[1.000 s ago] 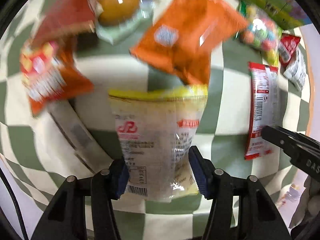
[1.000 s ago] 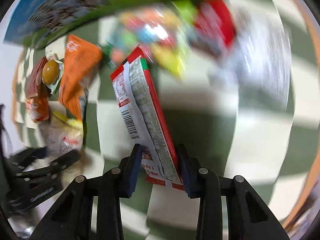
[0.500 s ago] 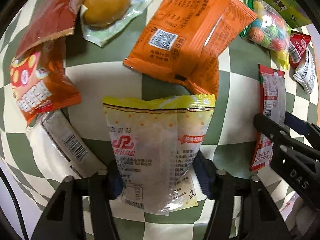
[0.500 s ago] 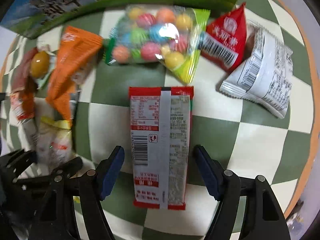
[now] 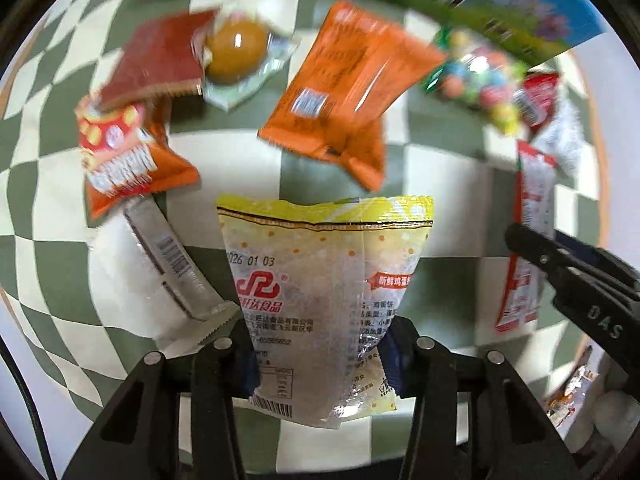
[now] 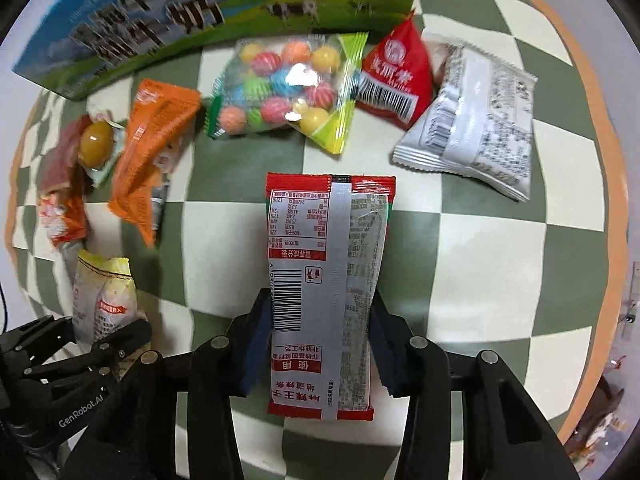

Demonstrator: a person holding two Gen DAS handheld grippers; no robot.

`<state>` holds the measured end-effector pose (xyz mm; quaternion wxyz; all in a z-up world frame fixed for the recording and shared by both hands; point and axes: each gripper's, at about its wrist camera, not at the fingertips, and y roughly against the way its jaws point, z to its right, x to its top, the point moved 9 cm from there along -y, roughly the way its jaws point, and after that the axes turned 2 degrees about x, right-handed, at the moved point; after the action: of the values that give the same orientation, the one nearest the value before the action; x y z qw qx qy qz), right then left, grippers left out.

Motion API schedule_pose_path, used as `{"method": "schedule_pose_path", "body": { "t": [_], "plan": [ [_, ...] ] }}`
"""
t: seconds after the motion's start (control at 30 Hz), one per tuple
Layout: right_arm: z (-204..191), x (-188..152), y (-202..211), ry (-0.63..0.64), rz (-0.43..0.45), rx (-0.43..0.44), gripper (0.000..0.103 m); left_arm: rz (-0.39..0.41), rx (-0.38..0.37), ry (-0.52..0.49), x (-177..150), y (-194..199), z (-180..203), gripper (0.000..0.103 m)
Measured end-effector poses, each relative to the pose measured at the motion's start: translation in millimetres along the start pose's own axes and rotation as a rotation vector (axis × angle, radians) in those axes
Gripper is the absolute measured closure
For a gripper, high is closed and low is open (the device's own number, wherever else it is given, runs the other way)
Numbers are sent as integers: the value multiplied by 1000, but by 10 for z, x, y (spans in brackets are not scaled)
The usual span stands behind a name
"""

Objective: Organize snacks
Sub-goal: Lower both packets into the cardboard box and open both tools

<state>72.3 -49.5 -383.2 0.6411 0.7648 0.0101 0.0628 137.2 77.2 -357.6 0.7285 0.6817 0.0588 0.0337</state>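
Both grippers have just been closing, each with a packet between its pads. In the left wrist view the left gripper (image 5: 320, 364) is clamped on the lower part of the yellow-topped clear packet (image 5: 324, 280), which fills the lower centre of the frame. In the right wrist view the right gripper (image 6: 318, 344) pinches the long red-and-silver packet (image 6: 328, 280) at the lower centre, its pads pressing both long edges. Judging by this, the sorting looks barely begun: two snacks are in hand, none visibly put away. The rest lie loose on the green-and-white checked cloth (image 6: 480, 272): an orange packet (image 6: 156, 152) and a wrapped egg (image 6: 95, 144) at the left, a bag of coloured balls (image 6: 284, 88) at upper centre, a red triangular pouch (image 6: 396, 76) and a white packet (image 6: 476, 124) at upper right. A large printed carton (image 6: 180, 16) stands along the top edge; whether it is the destination I cannot tell.
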Motion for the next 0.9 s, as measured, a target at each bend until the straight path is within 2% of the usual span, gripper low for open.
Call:
{"method": "schedule_pose_path", "body": {
  "t": [0.2,0.27,0.3,0.37,0.43,0.5,0.57,0.67,0.77,0.9],
  "plan": [
    [-47,24,542,-15,61,104,55,105,-98,-11,245,774,145,59],
    [-192,250,829,-23,96,147,55,150,-122,-17,429,1060,169,59],
    [-372,438,1045,-23,111,162,55,176,-134,-19,565,1227,171,59],
    [-453,667,1337,-17,154,199,55,216,-141,-17,892,1441,136,59],
    [-543,961,1550,-18,199,223,55,259,-132,-16,1177,1631,144,59],
    [-683,1316,1616,-7,243,210,55,288,-105,-18,1536,1787,68,59],
    [-696,1667,1690,6,287,171,55,298,-71,-22,1800,1829,27,59],
    [-669,2187,1681,12,306,115,55,293,-8,-30,2299,1749,-129,59],
    [-600,2691,1527,3,289,69,55,261,44,-24,2699,1610,-243,59],
    [-534,3136,1323,2,252,9,55,206,89,-2,3093,1325,-443,59]
  ]
}}
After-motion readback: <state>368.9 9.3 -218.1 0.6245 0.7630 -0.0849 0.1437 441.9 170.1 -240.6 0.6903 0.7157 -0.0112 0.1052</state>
